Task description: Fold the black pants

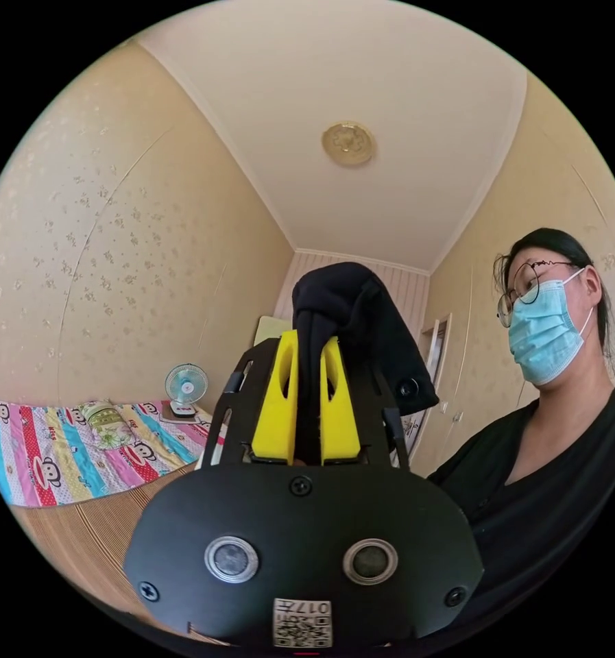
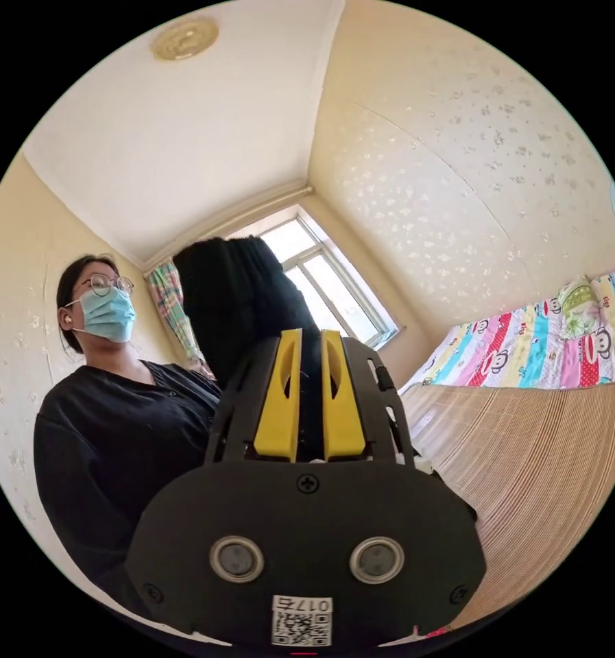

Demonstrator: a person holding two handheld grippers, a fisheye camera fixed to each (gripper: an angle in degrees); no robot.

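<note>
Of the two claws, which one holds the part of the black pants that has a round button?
The left claw: the black pants bunched above it show a round button on the right side. The fabric above the right claw shows none.

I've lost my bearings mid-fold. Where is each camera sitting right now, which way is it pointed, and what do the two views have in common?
Left gripper view: rides behind the left tool, tilted up at the ceiling lamp; its yellow jaws clamp the black pants; the person's torso is at right, the small fan on the bed at left.
Right gripper view: rides behind the right tool, tilted up toward the window; its jaws clamp black fabric; the person is at left.
Shared: person, pants, lamp, patterned bedsheet.
</note>
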